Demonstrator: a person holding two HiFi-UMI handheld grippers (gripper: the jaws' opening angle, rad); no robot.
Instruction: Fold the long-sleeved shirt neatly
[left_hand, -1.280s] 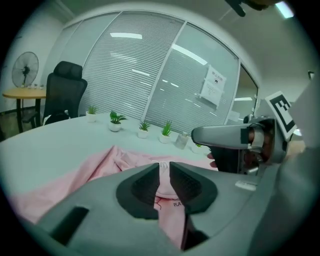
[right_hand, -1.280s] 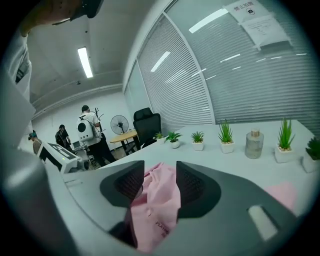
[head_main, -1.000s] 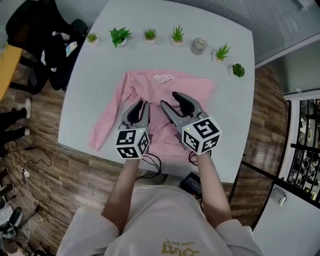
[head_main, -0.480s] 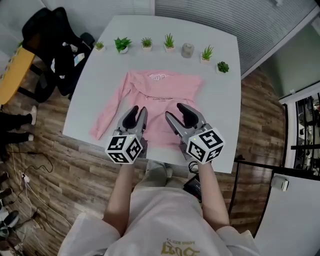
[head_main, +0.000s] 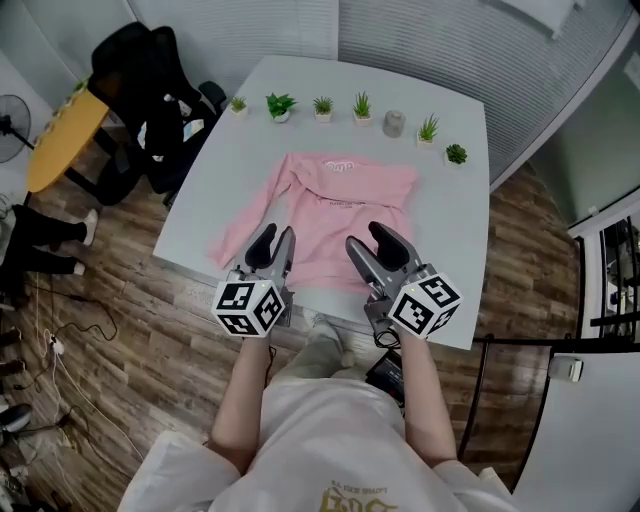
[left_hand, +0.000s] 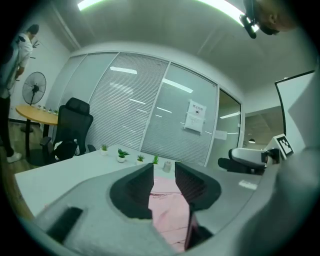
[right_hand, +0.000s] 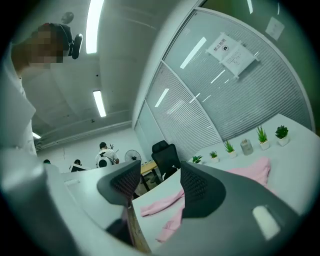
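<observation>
On the left, one long sleeve (head_main: 245, 220) of the pink long-sleeved shirt (head_main: 345, 200) sticks out slanting across the smooth white table (head_main: 215, 150). The rest lies flat, like a soft square. The left gripper (head_main: 276, 236) is up off the shirt. Its jaws have just been opening, a little apart, with nothing between. The right gripper (head_main: 366, 238) has just been opening too, wider and empty. I think that floppy sleeve gets folded in next: pinch near its cuff.
</observation>
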